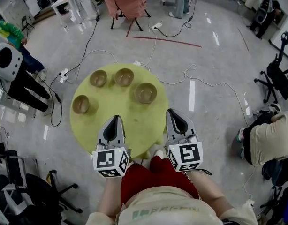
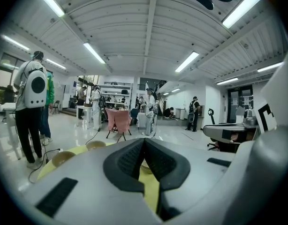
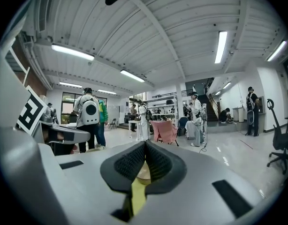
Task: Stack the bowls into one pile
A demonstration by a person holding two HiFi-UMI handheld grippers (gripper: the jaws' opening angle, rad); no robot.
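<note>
four bowls, all upright with mouths up; they're round so no long axis, and none are stacked. they sit on the round yellow table. the left bowl is at 9 o'clock near the rim. the back-left bowl is at 11 and the back bowl at 12, just beside each other but apart. the right bowl is at 2. the table's middle and near half are bare.

the left gripper hangs over the table's 6 o'clock part and the right gripper at about 4 by the rim, both pointing toward 12. both sets of jaws are pressed together with nothing held; the slit under the tips shows only table and a bowl beyond.

a glossy grey floor lies all round, with cables running from 10 to 2. a red tape line is at 1 and a chair with pink cloth at 12. a person with white backpack stands at 9–10, an office chair is at 3, and a crouched person is at 4.
</note>
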